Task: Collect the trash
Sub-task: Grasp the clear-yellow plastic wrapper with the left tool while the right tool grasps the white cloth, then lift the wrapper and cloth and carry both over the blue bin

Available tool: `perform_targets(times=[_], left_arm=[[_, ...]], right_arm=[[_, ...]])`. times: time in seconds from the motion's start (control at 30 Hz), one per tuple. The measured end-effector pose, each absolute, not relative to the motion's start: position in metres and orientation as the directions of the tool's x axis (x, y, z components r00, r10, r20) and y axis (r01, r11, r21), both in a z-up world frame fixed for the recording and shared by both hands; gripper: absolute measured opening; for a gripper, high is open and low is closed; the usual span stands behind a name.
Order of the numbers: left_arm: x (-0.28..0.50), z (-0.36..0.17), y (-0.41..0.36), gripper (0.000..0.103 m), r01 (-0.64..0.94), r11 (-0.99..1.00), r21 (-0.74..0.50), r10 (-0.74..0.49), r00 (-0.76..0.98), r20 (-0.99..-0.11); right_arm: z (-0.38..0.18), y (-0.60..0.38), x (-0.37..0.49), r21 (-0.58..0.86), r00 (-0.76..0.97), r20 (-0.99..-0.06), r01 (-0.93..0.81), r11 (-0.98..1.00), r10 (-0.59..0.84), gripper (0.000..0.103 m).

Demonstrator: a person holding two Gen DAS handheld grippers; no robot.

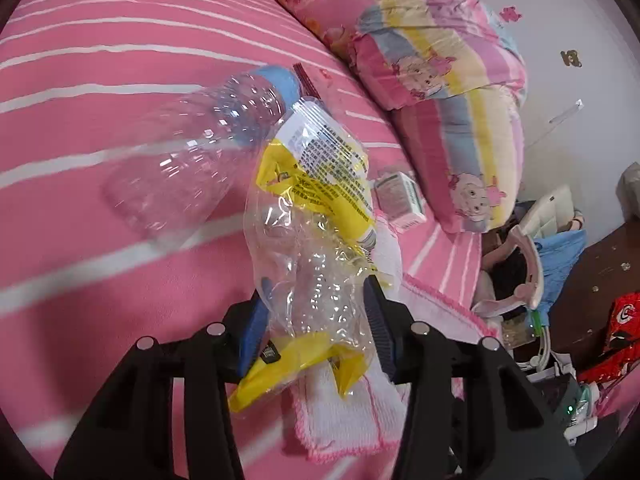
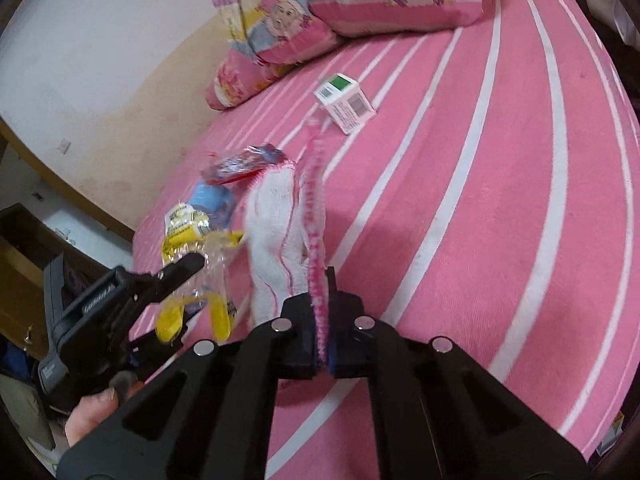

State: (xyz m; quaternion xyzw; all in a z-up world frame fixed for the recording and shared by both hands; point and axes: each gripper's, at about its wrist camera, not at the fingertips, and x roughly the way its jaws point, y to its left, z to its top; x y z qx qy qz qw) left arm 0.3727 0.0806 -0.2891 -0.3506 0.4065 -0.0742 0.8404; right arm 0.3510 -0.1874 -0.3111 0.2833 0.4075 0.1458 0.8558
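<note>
A crumpled clear and yellow plastic wrapper (image 1: 316, 216) stands between the blue pads of my left gripper (image 1: 316, 290), which is shut on it. Behind it a clear empty bottle (image 1: 200, 148) with a blue label lies on the pink striped bed (image 1: 100, 60). Under the wrapper lies a white cloth with pink trim (image 1: 344, 416). My right gripper (image 2: 322, 284) is shut on that cloth's (image 2: 276, 216) pink edge, which rises from the bed (image 2: 500, 160). The right wrist view shows the left gripper (image 2: 192, 292) with the wrapper (image 2: 188, 232) at the left. A red wrapper (image 2: 240, 164) and a small white and green box (image 2: 344, 100) lie farther off.
Cartoon-print pillows (image 1: 440, 60) (image 2: 320, 8) are piled at the head of the bed against the wall. Beside the bed in the left wrist view stand dark wooden furniture (image 1: 600, 272), a red bag (image 1: 624, 320) and assorted clutter. A hand (image 2: 92, 412) holds the left gripper.
</note>
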Motion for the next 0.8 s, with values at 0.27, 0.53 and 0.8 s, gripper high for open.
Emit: perform_targets(times=[0.27, 0.53, 0.8], left_arm=[[0.306, -0.238, 0.082, 0.045, -0.137, 0.719, -0.682, -0.421, 0.695, -0.583], [0.255, -0.188, 0.056, 0.045, -0.074, 0.706, -0.704, -0.461, 0.706, -0.537], [0.208, -0.156, 0.012, 0.045, 0.003, 0.694, -0.72, -0.523, 0.69, -0.501]], right_arm=[[-0.266, -0.203, 0.306, 0.67, 0.655, -0.533, -0.06, 0.74, 0.535, 0.003], [-0.208, -0.228, 0.26, 0.692, 0.69, -0.46, -0.115, 0.713, 0.558, 0.003], [-0.152, -0.265, 0.21, 0.677, 0.741, -0.405, -0.152, 0.721, 0.536, 0.003]])
